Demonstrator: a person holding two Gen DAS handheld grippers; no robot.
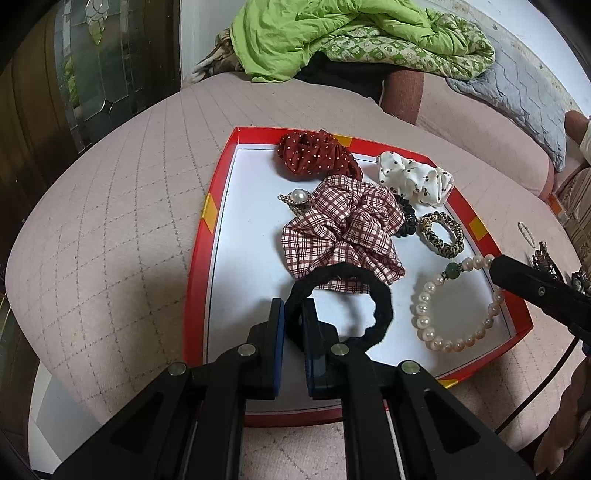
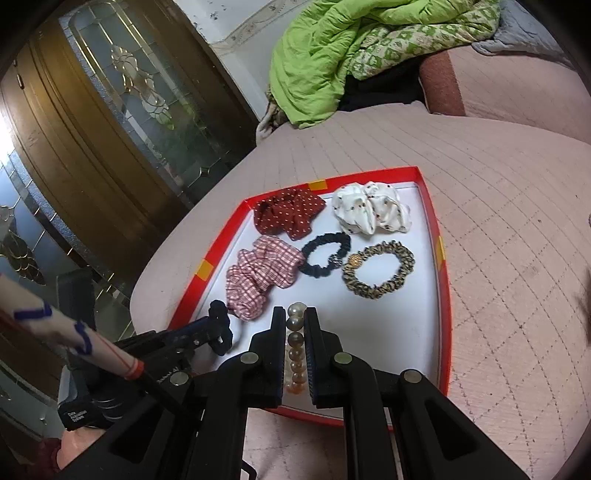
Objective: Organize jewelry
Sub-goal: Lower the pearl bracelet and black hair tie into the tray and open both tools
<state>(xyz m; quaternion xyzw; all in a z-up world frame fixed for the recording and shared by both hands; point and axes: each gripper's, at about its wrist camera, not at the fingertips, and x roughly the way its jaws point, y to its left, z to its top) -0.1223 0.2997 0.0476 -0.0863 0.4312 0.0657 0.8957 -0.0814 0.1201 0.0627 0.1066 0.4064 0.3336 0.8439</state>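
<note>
A red-rimmed white tray (image 1: 197, 258) lies on a pink quilted bed. My left gripper (image 1: 293, 314) is shut on a black hair tie (image 1: 354, 284) at the tray's near edge. My right gripper (image 2: 295, 314) is shut on a pearl bracelet (image 2: 295, 354), which also shows in the left wrist view (image 1: 436, 295) at the tray's right side. The tray (image 2: 439, 280) holds a plaid scrunchie (image 1: 343, 229), a red dotted scrunchie (image 1: 314, 155), a white spotted scrunchie (image 1: 413, 177), a leopard hair tie (image 1: 441, 232), a dark hair tie (image 2: 325, 254) and a pearl brooch (image 1: 297, 197).
A green quilt (image 1: 351, 33) is piled at the back of the bed. A wooden door with glass (image 2: 110, 122) stands to the left. Small metal pieces (image 1: 546, 258) and a thin ring (image 1: 526, 232) lie on the bed right of the tray.
</note>
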